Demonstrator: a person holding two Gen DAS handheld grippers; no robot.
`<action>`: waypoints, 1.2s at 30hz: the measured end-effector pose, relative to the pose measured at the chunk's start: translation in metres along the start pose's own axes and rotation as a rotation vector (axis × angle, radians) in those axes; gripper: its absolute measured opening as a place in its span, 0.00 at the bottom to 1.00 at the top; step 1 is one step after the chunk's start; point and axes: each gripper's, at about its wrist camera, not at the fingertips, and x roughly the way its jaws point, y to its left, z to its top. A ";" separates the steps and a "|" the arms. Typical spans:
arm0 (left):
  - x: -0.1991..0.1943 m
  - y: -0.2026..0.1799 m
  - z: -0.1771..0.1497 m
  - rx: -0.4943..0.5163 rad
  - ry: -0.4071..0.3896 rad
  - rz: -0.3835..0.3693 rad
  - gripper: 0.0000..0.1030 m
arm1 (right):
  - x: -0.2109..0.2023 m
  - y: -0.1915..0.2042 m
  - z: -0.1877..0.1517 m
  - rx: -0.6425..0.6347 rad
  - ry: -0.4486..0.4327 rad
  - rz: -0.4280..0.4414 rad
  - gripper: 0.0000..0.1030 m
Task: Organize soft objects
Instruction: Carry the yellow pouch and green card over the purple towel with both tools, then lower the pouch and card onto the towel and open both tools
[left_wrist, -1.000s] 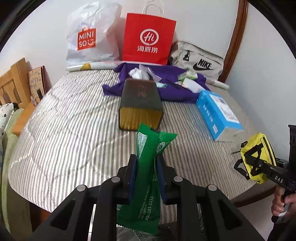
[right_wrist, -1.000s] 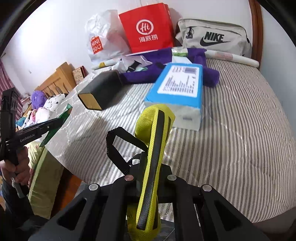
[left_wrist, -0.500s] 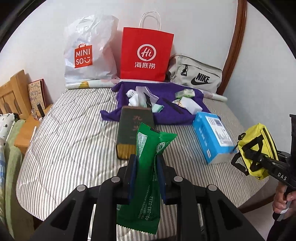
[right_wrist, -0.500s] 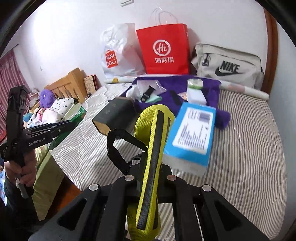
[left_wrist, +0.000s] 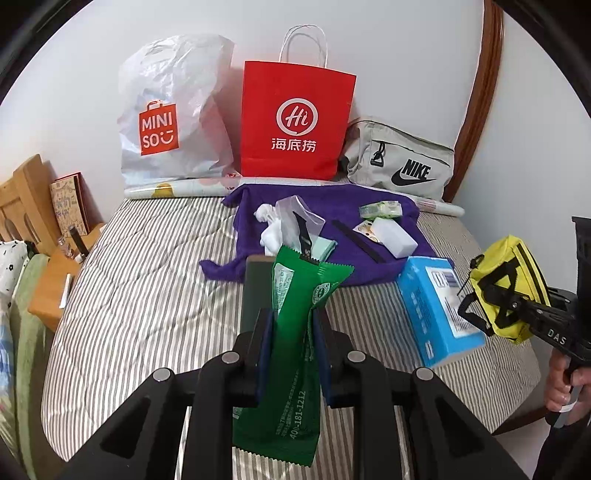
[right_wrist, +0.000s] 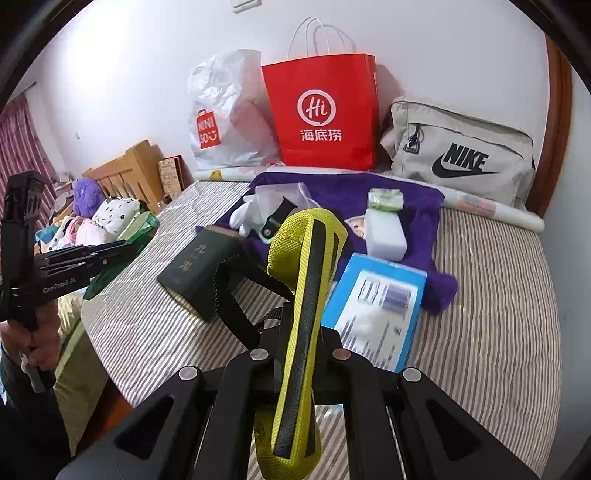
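I am holding both items in transit above the near bed (left_wrist: 155, 258) edge: left gripper (left_wrist: 293, 328) fingers clamped on the green packet (left_wrist: 291, 332), right gripper (right_wrist: 301, 350) fingers clamped on the yellow pouch (right_wrist: 303, 295). Next move is probably placement; the destination is unclear.

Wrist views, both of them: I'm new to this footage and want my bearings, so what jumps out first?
Each tool is shut on a bright item held up above the striped bed: the left tool on a green packet, the right tool on a yellow pouch. At the back, a red paper bag stands against the wall between a white Miniso bag and a grey Nike bag.
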 end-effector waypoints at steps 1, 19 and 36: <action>0.003 0.000 0.003 -0.002 0.003 -0.001 0.21 | 0.004 -0.002 0.004 0.002 0.002 0.000 0.05; 0.064 0.004 0.060 -0.023 0.057 -0.049 0.21 | 0.077 -0.039 0.077 0.042 0.028 0.010 0.05; 0.126 0.005 0.090 -0.015 0.100 -0.042 0.22 | 0.176 -0.051 0.107 0.039 0.187 0.070 0.05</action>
